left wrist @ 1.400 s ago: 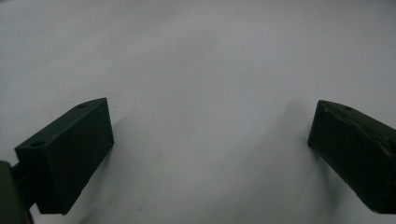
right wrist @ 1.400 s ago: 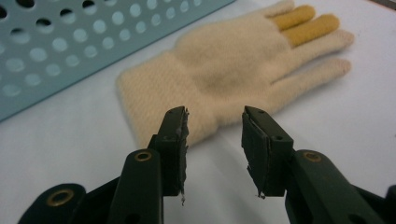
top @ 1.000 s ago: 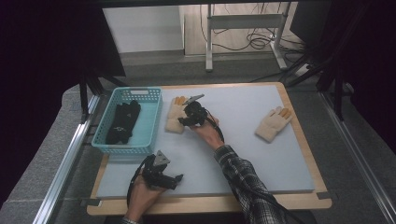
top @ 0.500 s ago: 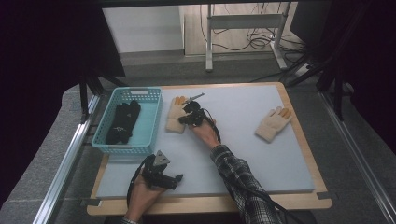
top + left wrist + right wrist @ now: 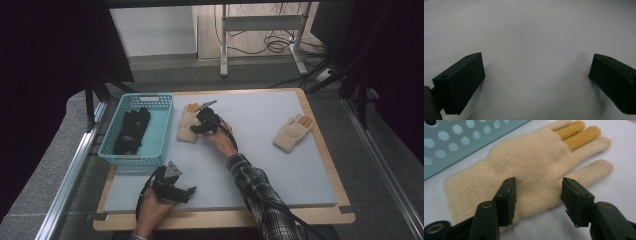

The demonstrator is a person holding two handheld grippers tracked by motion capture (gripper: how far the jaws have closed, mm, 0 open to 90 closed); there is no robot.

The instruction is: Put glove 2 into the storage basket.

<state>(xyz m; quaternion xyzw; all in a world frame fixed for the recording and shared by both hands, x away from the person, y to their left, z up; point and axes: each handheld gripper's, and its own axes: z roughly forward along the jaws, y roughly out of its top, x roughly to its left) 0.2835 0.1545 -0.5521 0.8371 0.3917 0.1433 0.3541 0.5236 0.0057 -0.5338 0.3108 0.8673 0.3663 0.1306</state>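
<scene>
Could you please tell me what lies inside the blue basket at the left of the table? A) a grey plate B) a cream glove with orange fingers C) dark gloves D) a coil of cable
C: in the high view, dark gloves lie in the blue basket, while both cream gloves lie out on the mat.

On the mat [image 5: 260, 165], the basket [image 5: 161, 131] sits at the left with dark gloves [image 5: 131, 131] in it; one knit glove [image 5: 187, 125] lies just right of the basket, a second knit glove [image 5: 292, 133] well apart, toward the mat's right edge
</scene>
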